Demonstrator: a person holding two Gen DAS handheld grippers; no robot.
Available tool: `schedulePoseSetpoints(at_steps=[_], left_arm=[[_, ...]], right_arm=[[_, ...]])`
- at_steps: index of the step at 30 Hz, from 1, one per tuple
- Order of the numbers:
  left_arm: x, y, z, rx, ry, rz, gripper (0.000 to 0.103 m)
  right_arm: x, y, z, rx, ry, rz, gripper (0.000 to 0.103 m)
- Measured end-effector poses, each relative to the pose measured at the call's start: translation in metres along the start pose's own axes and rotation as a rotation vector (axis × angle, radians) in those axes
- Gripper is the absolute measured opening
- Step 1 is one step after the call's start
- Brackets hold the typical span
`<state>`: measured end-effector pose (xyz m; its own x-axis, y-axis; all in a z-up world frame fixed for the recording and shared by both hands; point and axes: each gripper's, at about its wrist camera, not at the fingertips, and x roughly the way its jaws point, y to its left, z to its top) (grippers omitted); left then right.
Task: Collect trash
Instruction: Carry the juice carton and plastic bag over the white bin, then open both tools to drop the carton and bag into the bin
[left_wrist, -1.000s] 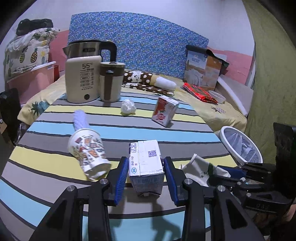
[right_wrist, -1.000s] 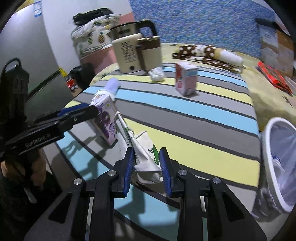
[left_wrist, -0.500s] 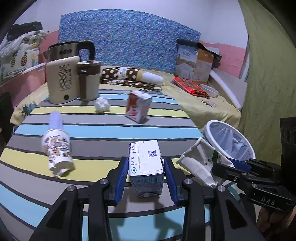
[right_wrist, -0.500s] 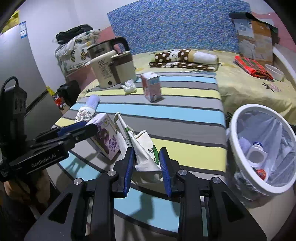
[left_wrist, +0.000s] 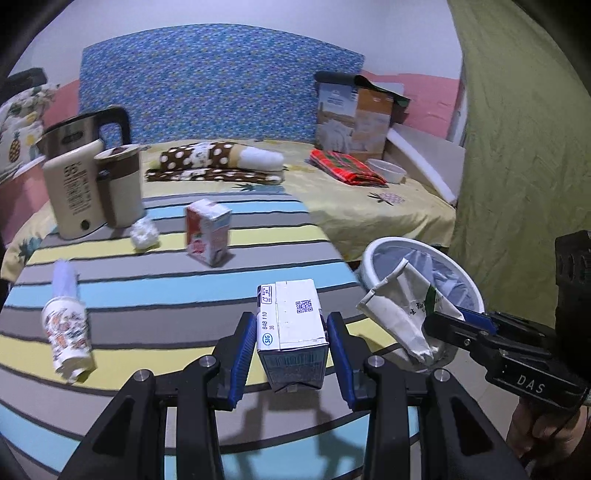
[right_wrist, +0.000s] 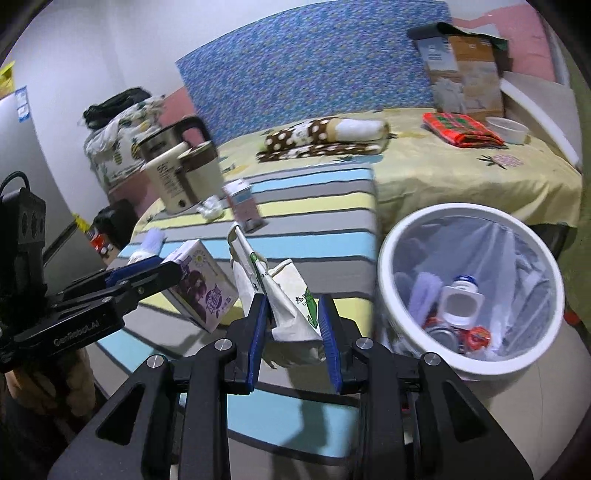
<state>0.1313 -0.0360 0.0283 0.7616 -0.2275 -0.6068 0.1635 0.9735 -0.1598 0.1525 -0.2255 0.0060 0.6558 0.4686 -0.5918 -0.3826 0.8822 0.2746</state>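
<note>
My left gripper (left_wrist: 291, 328) is shut on a white and purple milk carton (left_wrist: 291, 332), held above the striped table (left_wrist: 166, 295). In the right wrist view that carton (right_wrist: 201, 286) shows its purple side at the left. My right gripper (right_wrist: 293, 317) is shut on a crumpled white carton with green print (right_wrist: 284, 295), lifted off the table next to the white bin (right_wrist: 391, 258). The same crumpled carton (left_wrist: 400, 314) hangs in front of the bin (left_wrist: 369, 254) in the left wrist view. The bin is lined with a clear bag and holds several discarded items.
On the table lie a printed paper cup (left_wrist: 66, 332), a crumpled tissue (left_wrist: 144, 234) and a red and white carton (left_wrist: 207, 232). A kettle (left_wrist: 77, 184) and a mug (left_wrist: 120, 184) stand at the back left. A bed (left_wrist: 369, 199) with clutter lies behind.
Both grippers moved right, toward the bin, each still gripping its carton. The bin now looms larger and closer in both views, and the table's objects slid left.
</note>
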Motion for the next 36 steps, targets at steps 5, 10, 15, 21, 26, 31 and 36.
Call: schedulePoseSetpoints(at_steps=[5, 10, 15, 21, 26, 31, 36], left_arm=[[0.013, -0.027, 0.007, 0.036, 0.01, -0.037, 0.04], [0.027, -0.056, 0.017, 0.07, 0.016, -0.081, 0.04], [0.037, -0.08, 0.026, 0.094, 0.01, -0.126, 0.04], [0.054, -0.102, 0.036, 0.107, 0.016, -0.166, 0.04], [0.07, -0.12, 0.044, 0.119, 0.024, -0.205, 0.04], [0.087, -0.132, 0.049, 0.116, 0.029, -0.242, 0.04], [0.109, -0.139, 0.052, 0.116, 0.051, -0.264, 0.04]], right_arm=[[-0.01, -0.026, -0.002, 0.051, -0.026, -0.043, 0.031], [-0.018, -0.053, -0.003, 0.11, -0.045, -0.089, 0.031], [-0.025, -0.072, -0.004, 0.158, -0.06, -0.133, 0.031], [-0.025, -0.091, -0.006, 0.2, -0.062, -0.178, 0.031], [-0.026, -0.105, -0.009, 0.219, -0.059, -0.222, 0.031], [-0.024, -0.115, -0.008, 0.228, -0.048, -0.263, 0.031], [-0.018, -0.122, -0.007, 0.236, -0.021, -0.283, 0.031]])
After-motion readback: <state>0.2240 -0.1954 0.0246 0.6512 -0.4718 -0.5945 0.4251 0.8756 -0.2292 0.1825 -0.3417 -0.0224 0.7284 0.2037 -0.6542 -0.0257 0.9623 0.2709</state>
